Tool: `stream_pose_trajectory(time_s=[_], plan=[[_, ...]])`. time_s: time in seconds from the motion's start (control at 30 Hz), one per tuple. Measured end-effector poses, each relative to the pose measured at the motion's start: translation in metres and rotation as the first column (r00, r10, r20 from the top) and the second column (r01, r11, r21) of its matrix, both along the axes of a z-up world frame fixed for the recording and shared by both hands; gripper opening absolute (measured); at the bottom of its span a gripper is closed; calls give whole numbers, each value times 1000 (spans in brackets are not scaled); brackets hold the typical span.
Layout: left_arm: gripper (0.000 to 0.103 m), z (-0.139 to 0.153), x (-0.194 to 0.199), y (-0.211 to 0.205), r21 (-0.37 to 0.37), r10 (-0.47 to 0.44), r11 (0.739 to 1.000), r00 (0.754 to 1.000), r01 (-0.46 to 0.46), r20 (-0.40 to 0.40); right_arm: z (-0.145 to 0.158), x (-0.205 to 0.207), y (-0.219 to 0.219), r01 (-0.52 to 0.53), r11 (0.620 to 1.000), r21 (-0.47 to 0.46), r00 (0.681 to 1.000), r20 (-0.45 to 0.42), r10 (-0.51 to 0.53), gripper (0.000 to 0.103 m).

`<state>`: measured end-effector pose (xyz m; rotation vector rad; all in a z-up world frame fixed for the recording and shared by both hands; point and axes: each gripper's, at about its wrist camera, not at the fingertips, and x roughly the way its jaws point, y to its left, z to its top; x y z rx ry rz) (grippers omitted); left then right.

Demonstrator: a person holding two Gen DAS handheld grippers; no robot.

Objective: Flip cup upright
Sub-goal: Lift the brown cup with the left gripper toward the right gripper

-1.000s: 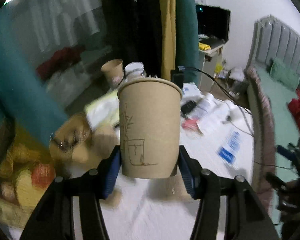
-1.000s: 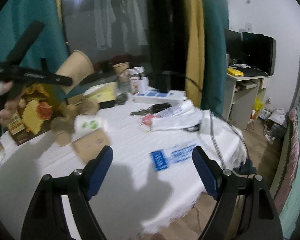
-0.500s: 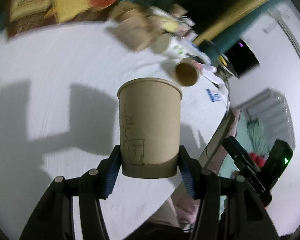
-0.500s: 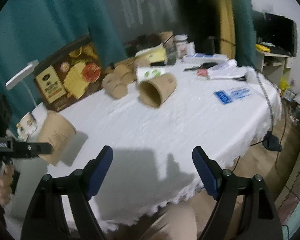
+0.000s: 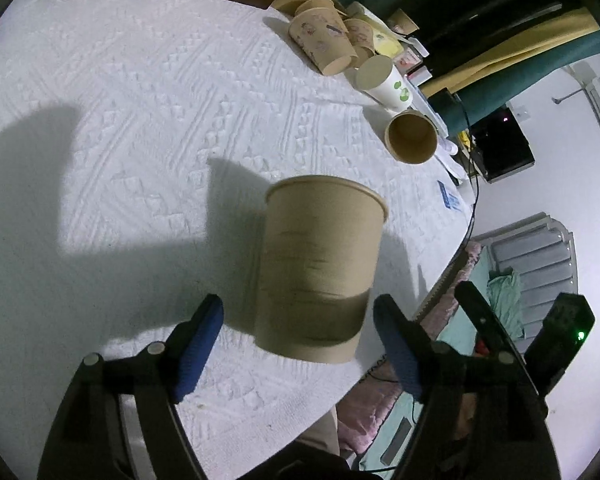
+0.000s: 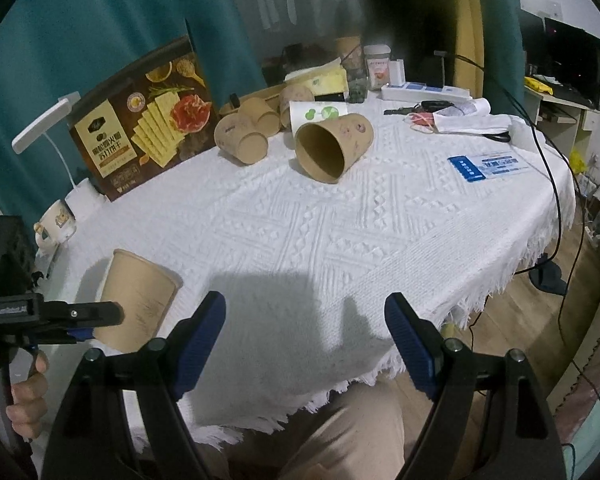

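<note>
A plain brown paper cup (image 5: pixel 320 264) stands mouth up, slightly blurred, on the white tablecloth (image 5: pixel 140 120) near the table's front edge. My left gripper (image 5: pixel 298 308) straddles its lower part; its jaws have just been opening, and both blue pads (image 5: pixel 200 340) stand clear of the cup's sides. From the right wrist view the same cup (image 6: pixel 140 300) leans a little at the lower left, behind the left gripper (image 6: pixel 100 314) and the hand holding it. My right gripper (image 6: pixel 304 304) hangs open and empty over the table's near edge.
Another brown cup (image 6: pixel 328 152) lies on its side mid-table, mouth toward me. Behind it lie a white cup with green spots (image 6: pixel 320 114) and several brown cups (image 6: pixel 244 132). A cracker box (image 6: pixel 140 120), a mug (image 6: pixel 56 224), a blue card (image 6: pixel 488 164) and cables ring the table.
The left gripper came down to the tablecloth with the cup and rolled, then its jaws opened off the cup. The right gripper swung down toward the table, still open.
</note>
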<state>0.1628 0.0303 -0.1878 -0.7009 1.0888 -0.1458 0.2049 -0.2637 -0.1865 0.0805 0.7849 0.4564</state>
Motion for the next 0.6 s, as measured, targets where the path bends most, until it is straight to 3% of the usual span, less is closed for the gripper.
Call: stream_pose_trajectory(time_s=[0.13,0.23,0.4,0.5,0.6], plan=[[78,13,-13,5,-2,-4,1000,998,4,56,6,3,14,-50,998,-32,999,1,50,80],[78,26,-26,13,-5,10,1000,994,-9,113,13,8,31,-143,989,20,988,-47,144,80],[78,39,-62,40,21,72,997,980,-77,185,11,24,75,-299,943,146,923,-207,324,80],[79,47,-88,56,115,109,984,966,-139,234,7,31,103,-340,931,135,896,-255,364,80],[79,52,-111,67,226,136,953,951,-202,278,-4,45,124,-356,923,148,865,-321,385,80]])
